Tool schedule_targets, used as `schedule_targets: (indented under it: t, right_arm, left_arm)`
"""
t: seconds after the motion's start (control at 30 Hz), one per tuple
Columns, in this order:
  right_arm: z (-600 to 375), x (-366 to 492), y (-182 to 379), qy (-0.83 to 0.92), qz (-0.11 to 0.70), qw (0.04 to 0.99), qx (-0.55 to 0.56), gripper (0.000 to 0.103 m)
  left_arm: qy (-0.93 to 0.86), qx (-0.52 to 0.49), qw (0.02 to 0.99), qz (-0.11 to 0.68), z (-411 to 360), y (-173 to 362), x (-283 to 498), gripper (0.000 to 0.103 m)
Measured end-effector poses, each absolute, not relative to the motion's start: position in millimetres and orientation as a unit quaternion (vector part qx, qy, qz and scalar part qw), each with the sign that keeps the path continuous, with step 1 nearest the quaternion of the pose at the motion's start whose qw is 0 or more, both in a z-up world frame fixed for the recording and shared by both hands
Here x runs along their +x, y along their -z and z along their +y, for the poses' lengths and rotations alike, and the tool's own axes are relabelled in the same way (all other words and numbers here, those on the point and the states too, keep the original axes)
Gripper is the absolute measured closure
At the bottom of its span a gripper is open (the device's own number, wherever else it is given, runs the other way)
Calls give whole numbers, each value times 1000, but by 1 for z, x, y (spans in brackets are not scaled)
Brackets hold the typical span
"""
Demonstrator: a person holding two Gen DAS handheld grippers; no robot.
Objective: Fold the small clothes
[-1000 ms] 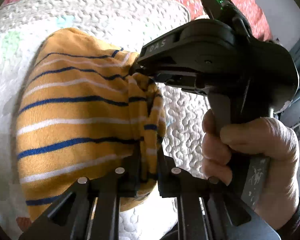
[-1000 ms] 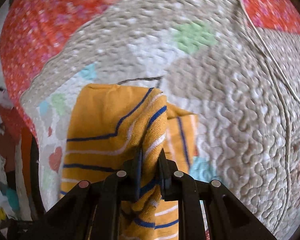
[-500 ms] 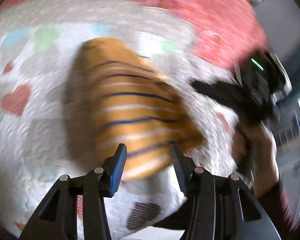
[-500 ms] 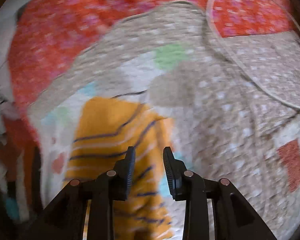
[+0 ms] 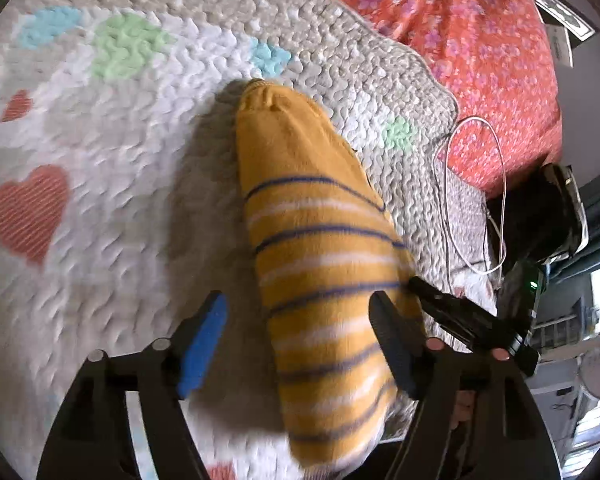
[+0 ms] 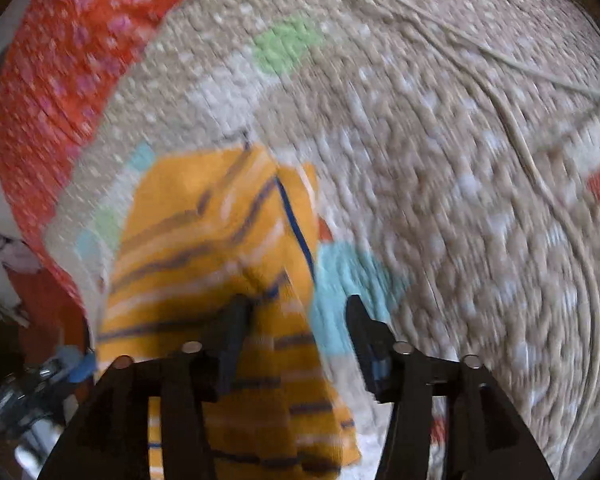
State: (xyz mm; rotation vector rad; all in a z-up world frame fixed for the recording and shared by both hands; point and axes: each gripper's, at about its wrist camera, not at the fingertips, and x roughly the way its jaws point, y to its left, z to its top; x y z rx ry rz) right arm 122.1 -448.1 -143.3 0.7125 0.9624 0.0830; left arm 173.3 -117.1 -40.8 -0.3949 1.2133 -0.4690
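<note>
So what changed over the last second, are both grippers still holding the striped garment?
No. Both let go: the left gripper and right gripper, shut on the garment a second ago, now stand open and drawn back above it. The garment lies folded on the quilt. Quilt and white cable stayed put.

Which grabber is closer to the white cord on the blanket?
Right, probably. The right gripper sits between the striped shirt and the white cord; the left gripper is open over the shirt, farther away.
</note>
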Motion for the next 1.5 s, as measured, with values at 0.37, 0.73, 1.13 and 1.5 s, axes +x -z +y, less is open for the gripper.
schedule_targets:
  t: [0.37,0.73,1.13,1.5]
  right_arm:
    - [-450,182,186,-110,468,774,412,43]
    - [-406,177,130,-193,421,774,431,81]
    - [-365,174,95,-100,416,848,314,59]
    - [-324,142,92,-189,443,819,310,84]
  left_arm:
    - [275,-218,708,613,-163,99,219,19]
    - [267,-257,722,584,-111,48,209,65]
    - [176,-232,744,602,-54,57,202,56]
    - [196,-136,789,567,-80,30,135,56]
